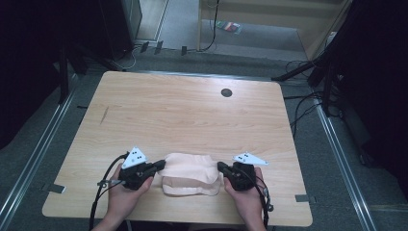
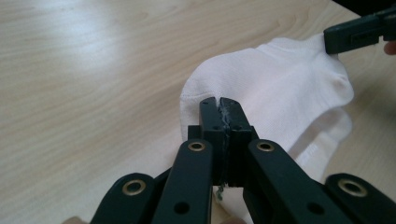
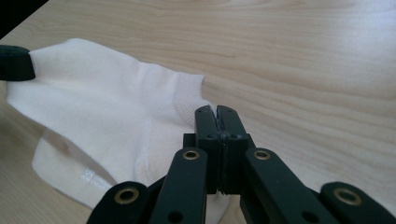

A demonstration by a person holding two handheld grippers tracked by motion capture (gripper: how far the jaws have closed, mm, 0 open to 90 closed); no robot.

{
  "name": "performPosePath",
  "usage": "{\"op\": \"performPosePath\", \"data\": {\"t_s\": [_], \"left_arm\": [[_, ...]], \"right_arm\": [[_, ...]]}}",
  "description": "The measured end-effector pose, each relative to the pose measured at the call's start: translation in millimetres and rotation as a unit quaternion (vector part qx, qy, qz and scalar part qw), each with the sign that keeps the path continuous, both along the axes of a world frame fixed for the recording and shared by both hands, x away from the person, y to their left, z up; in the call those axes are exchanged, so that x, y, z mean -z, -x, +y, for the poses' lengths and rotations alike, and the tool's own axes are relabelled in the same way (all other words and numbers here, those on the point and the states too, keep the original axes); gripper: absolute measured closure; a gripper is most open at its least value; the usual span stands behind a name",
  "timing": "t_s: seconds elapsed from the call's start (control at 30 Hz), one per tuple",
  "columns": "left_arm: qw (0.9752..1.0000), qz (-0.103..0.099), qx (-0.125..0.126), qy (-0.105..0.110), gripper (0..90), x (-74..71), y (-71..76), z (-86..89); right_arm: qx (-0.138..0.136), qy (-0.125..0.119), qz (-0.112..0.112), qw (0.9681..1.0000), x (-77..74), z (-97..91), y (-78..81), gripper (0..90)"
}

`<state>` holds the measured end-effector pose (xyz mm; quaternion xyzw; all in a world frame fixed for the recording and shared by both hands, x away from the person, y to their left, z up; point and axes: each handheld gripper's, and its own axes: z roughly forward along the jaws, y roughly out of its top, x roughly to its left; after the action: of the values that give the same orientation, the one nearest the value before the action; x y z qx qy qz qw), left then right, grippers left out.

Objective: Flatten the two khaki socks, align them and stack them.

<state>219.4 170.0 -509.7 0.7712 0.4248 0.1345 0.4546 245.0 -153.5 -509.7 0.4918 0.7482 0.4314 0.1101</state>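
The person's two hands come in from the near edge of the wooden table (image 1: 192,110), each one wrapped around a gripper. The left hand (image 1: 126,195) holds the left gripper (image 1: 159,166) with its black jaws pointing to the right, toward the middle of the table. The right hand (image 1: 246,196) holds the right gripper (image 1: 222,167) with its jaws pointing to the left, so the two grippers face each other. Both are held low, close to the table top, and almost level.

Between them lies a white sock (image 1: 190,174), near the front edge of the table and a little right of its centre. Its long axis runs from left to right, along the line that joins the two grippers. The sock looks folded or doubled, with one layer resting over another.

In the left gripper view the jaws are pressed together and pinch the edge of the sock at its left end. In the right gripper view the jaws are also pressed together, on the ribbed edge at the right end of the sock. The upper layer of the sock is raised a little between the two grips.
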Motion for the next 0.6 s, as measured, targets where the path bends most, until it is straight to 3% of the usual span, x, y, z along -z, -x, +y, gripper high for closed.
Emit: {"op": "performPosePath", "data": {"t_s": [0.17,0.27,0.6], "left_arm": [[0.9999,0.004,0.002,-0.011,90.0,8.0,11.1,1.6],[0.9999,0.006,0.006,-0.015,90.0,11.8,13.8,0.7],[0.9998,0.010,0.010,-0.016,90.0,12.1,22.1,2.8]], "right_arm": [[-0.004,0.009,0.012,0.9999,8.4,3.2,10.6,89.8],[-0.004,0.023,0.006,0.9997,10.7,4.6,13.9,89.8],[-0.001,0.017,0.005,0.9998,7.6,2.2,20.8,89.8]]}}
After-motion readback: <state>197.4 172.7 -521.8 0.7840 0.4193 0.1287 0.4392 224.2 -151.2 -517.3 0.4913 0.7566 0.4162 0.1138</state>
